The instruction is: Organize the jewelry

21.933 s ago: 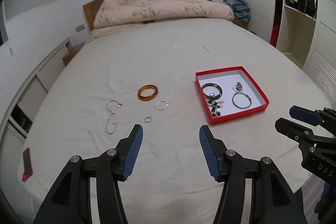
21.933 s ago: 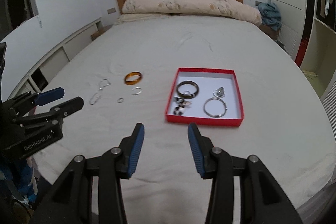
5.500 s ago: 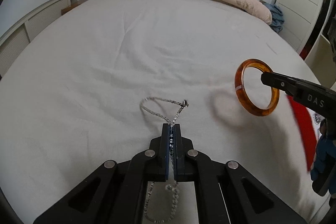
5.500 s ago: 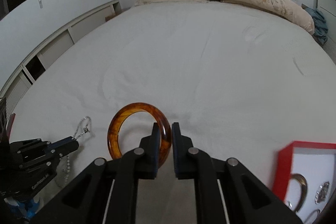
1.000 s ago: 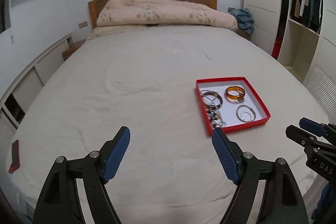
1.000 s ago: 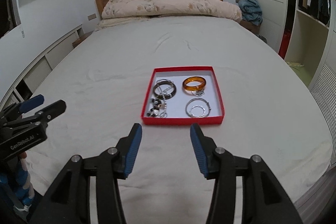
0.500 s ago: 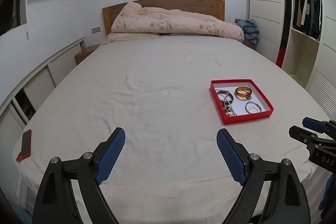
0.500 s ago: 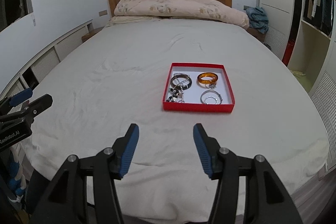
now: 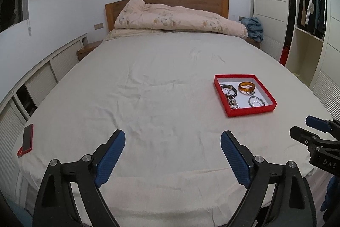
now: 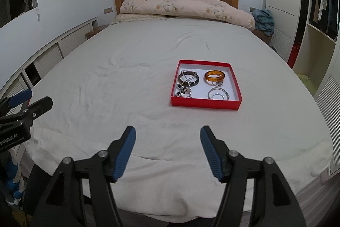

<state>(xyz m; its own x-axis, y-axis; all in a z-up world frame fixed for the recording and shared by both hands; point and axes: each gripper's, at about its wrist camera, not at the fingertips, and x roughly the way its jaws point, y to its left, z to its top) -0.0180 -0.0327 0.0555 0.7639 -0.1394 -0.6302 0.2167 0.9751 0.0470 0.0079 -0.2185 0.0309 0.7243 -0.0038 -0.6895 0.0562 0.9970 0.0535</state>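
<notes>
The amber resin bangle (image 10: 214,76), dark bangle (image 10: 189,78), silver bangle (image 10: 218,95) and chains lie in the red cardboard tray (image 10: 205,104) toward the bed's (image 10: 127,82) right edge. The left gripper (image 9: 172,148) is wide and empty; the right gripper (image 10: 167,146), jaws just opening, is empty. Sorting looks finished; next, only retreat.

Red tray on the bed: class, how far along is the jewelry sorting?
Done: the amber bangle, dark bangle and silver pieces lie inside the red tray. In hand: nothing; left gripper and right gripper have open, empty jaws. Left: no loose jewelry shows on the sheet.
</notes>
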